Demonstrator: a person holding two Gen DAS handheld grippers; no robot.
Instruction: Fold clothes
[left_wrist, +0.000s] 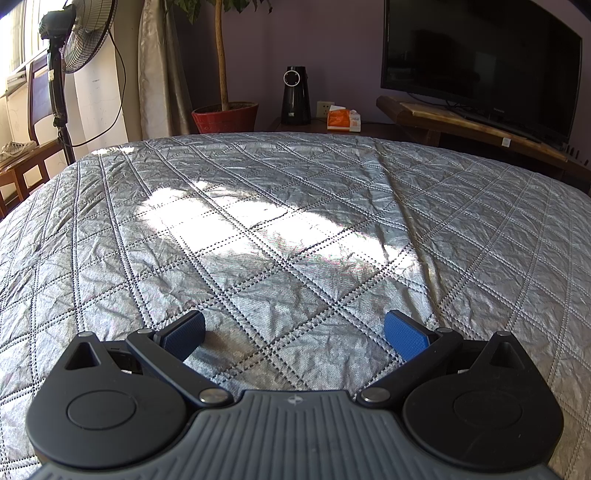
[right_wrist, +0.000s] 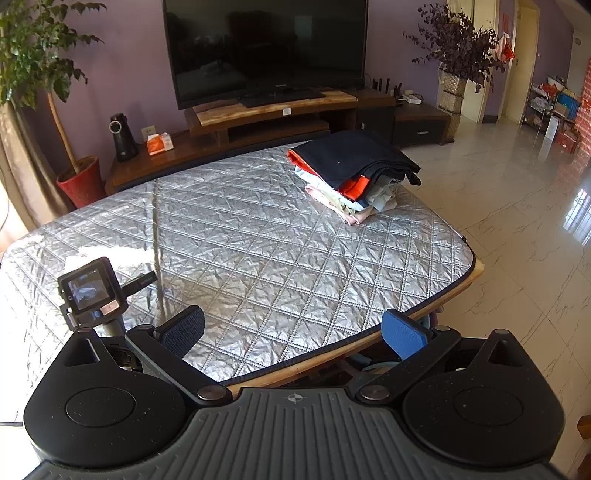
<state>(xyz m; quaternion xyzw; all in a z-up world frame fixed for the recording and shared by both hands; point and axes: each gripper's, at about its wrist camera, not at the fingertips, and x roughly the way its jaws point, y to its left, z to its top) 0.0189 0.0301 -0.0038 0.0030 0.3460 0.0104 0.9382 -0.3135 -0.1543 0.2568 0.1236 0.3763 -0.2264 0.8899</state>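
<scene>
A stack of folded clothes (right_wrist: 352, 173) lies at the far right corner of the table, with a dark navy garment on top and orange, pale green and pink pieces under it. The table is covered with a silver quilted cloth (right_wrist: 258, 236), which also fills the left wrist view (left_wrist: 277, 221). My right gripper (right_wrist: 293, 332) is open and empty above the table's near edge, well short of the stack. My left gripper (left_wrist: 295, 334) is open and empty, low over bare quilted cloth. The left gripper's body with its small screen (right_wrist: 90, 290) shows at the left of the right wrist view.
A TV (right_wrist: 266, 48) stands on a wooden stand (right_wrist: 280, 107) beyond the table. A potted plant in a red pot (right_wrist: 79, 181), a black device (right_wrist: 123, 138) and a tissue box (right_wrist: 159, 142) sit at the back left. A standing fan (left_wrist: 74, 40) and a chair (left_wrist: 22, 162) are at the left. Tiled floor (right_wrist: 517, 221) lies to the right.
</scene>
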